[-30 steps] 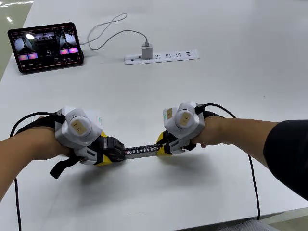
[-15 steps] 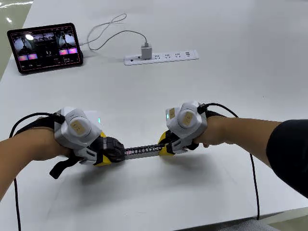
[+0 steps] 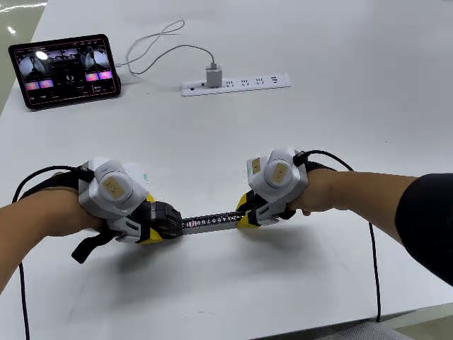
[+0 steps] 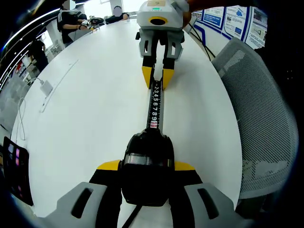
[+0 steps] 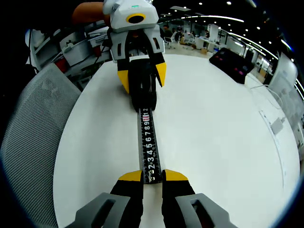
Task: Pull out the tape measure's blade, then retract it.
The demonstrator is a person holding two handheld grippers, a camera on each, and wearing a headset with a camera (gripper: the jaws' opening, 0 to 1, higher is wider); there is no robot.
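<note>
Two hand-held grippers (image 3: 157, 219) (image 3: 243, 214), one tape measure (image 3: 192, 224)

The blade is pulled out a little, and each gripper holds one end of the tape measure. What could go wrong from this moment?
1. The right gripper pinches the blade at its very tip. If it slips, the blade would likely snap back into the case.
2. The left gripper clamps the case by its sides alone, so a harder pull might twist it loose.

We see a power strip (image 3: 236, 83) on the white table (image 3: 340, 127). Left of it lies a lit tablet (image 3: 64, 69).
</note>
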